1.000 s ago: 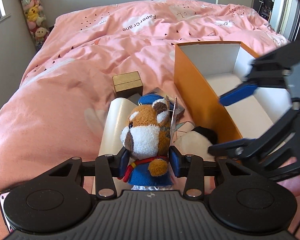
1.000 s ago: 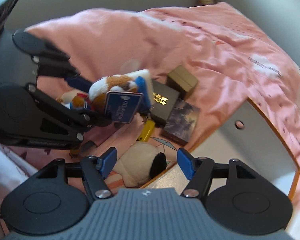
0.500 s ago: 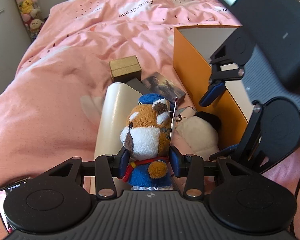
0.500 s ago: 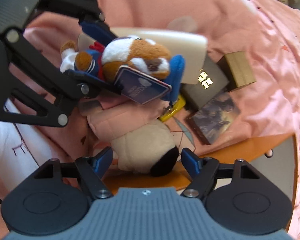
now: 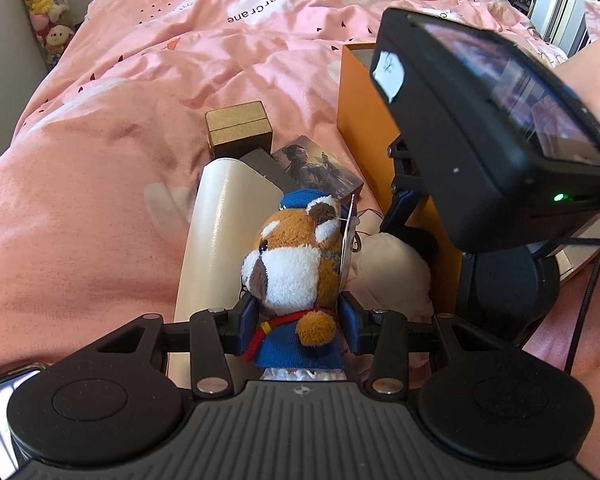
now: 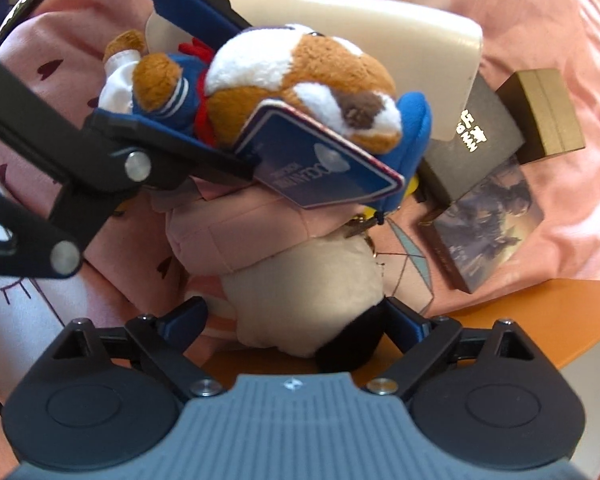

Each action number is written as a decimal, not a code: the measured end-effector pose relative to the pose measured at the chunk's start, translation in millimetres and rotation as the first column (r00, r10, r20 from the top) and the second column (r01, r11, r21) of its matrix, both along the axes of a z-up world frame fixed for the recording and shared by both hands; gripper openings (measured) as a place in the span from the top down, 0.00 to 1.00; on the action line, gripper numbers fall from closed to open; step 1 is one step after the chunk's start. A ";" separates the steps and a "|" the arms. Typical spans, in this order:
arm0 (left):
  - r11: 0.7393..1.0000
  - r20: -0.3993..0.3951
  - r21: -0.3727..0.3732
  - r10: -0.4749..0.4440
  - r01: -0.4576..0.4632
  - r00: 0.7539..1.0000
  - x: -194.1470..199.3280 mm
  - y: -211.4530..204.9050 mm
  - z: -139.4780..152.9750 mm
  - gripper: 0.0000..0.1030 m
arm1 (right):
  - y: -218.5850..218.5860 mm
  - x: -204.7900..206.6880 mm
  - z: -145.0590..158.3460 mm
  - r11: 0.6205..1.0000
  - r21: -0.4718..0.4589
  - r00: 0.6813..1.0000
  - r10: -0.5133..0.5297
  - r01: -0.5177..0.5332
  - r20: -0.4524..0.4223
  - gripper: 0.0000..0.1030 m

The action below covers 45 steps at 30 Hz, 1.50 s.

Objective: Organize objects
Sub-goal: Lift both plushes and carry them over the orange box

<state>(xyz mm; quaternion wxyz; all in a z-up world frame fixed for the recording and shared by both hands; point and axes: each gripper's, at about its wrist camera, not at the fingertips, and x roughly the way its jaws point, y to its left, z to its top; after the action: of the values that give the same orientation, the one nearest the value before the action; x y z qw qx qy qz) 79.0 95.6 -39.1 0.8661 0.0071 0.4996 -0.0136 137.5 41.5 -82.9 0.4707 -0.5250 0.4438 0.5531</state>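
On a bed under a soft, rumpled pink duvet point(image 5: 148, 128) printed with white clouds, the left tool point(image 5: 298, 312) grips a fuzzy plush red panda point(image 5: 296, 264) at its blue-clad body, the two blue pads pressed into the fabric from either side. The toy has an orange and white face, a blue cap and a red strap, and a glossy dark-blue cardboard tag point(image 6: 324, 164) hangs at its head.

Just right of it, the right tool point(image 6: 296, 316) points down over a cream plush toy point(image 6: 304, 284) with a black patch, which lies on the duvet touching the near outer wall of the orange cardboard box point(image 5: 364, 120). Its jaws are opening; the plush sits between the blue pads, which stand beside its flanks without pressing.

Beyond the panda lies a smooth, glossy cream cylinder point(image 5: 220, 232) on its side. Past its far end sit three small rectangular items close together: a matt gold box point(image 5: 238, 126) with a seam around it, a flat dark grey box point(image 6: 472, 140) with gilt lettering, and a flat box with a printed picture on its lid point(image 6: 488, 224) nearest the orange box. A row of stuffed toys point(image 5: 44, 4) stands at the far left wall.
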 end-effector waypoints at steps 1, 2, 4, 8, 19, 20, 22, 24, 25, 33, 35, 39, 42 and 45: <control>1.000 -0.001 -0.002 -0.001 0.001 1.000 0.5 0.3 -0.2 0.52 | 0.0 0.3 -1.5 1.000 -0.002 1.000 -0.003 0.003 -0.007 0.08; 1.000 -0.001 -0.002 -0.002 0.002 1.000 0.8 0.2 -0.4 0.52 | -0.2 0.1 -2.7 1.000 -0.001 1.000 -0.004 0.004 -0.011 0.09; 1.000 -0.001 -0.004 -0.002 0.002 1.000 0.5 0.3 -0.5 0.52 | -1.2 -1.1 -2.9 1.000 0.004 1.000 -0.003 0.003 -0.009 0.10; 1.000 0.001 -0.006 0.001 -0.001 1.000 0.7 0.6 -0.2 0.52 | -7.0 -4.3 3.2 1.000 0.025 1.000 0.000 0.000 0.005 0.19; 0.998 0.039 -0.029 0.052 -0.050 0.998 -11.9 4.9 9.3 0.53 | -22.4 -17.1 41.8 0.995 0.100 0.997 -0.030 0.023 0.072 0.44; 0.998 0.048 -0.029 0.052 -0.051 0.997 -13.8 4.8 11.2 0.53 | -24.0 -18.0 46.4 0.994 0.110 0.996 -0.037 0.028 0.077 0.61; 0.998 0.068 -0.038 0.059 -0.057 0.996 -18.0 5.2 16.5 0.53 | -30.3 -17.3 56.0 0.990 0.132 0.994 -0.069 0.058 0.083 0.65; 0.997 0.090 -0.050 0.064 -0.059 0.994 -21.2 5.6 22.4 0.53 | -32.9 -10.3 62.6 0.986 0.148 0.994 -0.086 0.075 0.073 0.70; 0.997 0.099 -0.051 0.066 -0.061 0.993 -22.1 5.4 25.2 0.53 | -31.9 -8.8 63.5 0.985 0.154 0.993 -0.094 0.081 0.078 0.72; 0.998 0.189 -0.013 0.058 -0.057 0.980 -26.4 -0.8 51.2 0.53 | -51.2 -18.4 102.1 0.959 0.263 0.984 -0.140 0.107 0.113 0.73; 0.998 0.215 -0.002 0.055 -0.056 0.975 -25.7 -1.0 58.1 0.53 | -58.2 -22.2 117.8 0.949 0.295 0.980 -0.153 0.110 0.126 0.73; 0.999 0.257 -0.009 0.050 -0.049 0.965 -23.1 -1.7 73.5 0.53 | -75.1 -22.1 151.6 0.919 0.372 0.972 -0.192 0.129 0.137 0.73; 1.000 0.286 -0.017 0.027 -0.023 0.958 -16.4 -8.6 85.9 0.53 | -89.7 -18.0 177.2 0.899 0.414 0.960 -0.229 0.145 0.162 0.73; 0.999 0.318 -0.032 -0.004 0.015 0.948 -4.8 -23.4 96.7 0.53 | -106.2 -8.6 193.5 0.891 0.420 0.938 -0.279 0.173 0.207 0.73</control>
<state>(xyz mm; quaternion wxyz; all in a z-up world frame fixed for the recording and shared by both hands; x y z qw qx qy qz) 74.2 72.3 57.6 0.9352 -0.0030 0.3533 -0.0250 128.9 -64.7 110.6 0.6827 -0.4319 0.3153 0.4979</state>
